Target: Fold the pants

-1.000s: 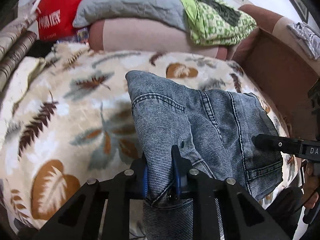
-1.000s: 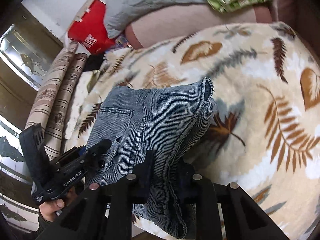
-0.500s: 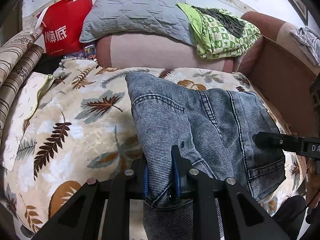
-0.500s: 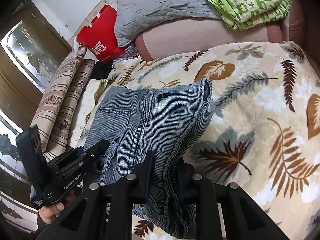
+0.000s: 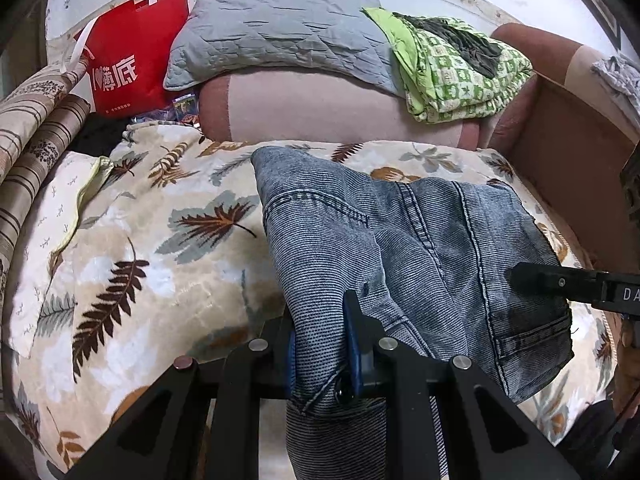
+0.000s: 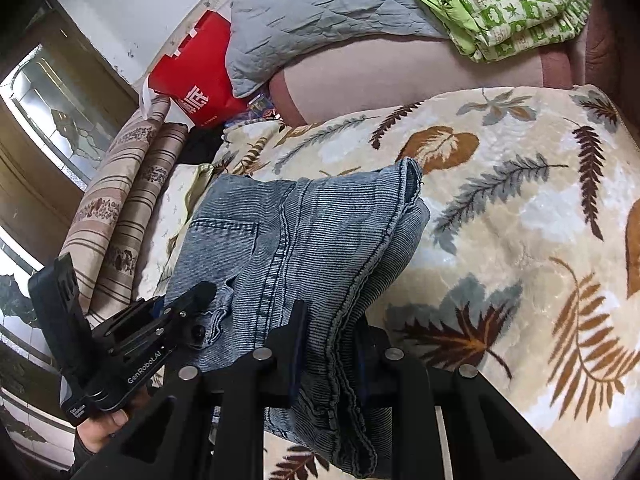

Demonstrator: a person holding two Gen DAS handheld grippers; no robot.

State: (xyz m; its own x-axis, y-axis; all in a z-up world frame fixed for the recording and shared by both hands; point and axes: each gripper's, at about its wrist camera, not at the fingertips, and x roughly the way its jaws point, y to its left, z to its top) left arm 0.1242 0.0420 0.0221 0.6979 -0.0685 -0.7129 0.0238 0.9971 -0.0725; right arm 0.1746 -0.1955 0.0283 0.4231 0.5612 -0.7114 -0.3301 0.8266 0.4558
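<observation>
Denim pants (image 5: 420, 240) bunched, lower legs hidden

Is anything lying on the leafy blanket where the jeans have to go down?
Nothing visible. Both tongs, left and right, grip the jeans, and the leafy blanket around them looks bare.

Blue denim pants (image 5: 400, 248), folded, lying on blanket

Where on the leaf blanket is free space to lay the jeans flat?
The leaf blanket is bare between the jeans and the striped cushions, and, in the right wrist view, on the jeans' other side. The back is crowded: red bag, grey pillow, green quilt.
</observation>
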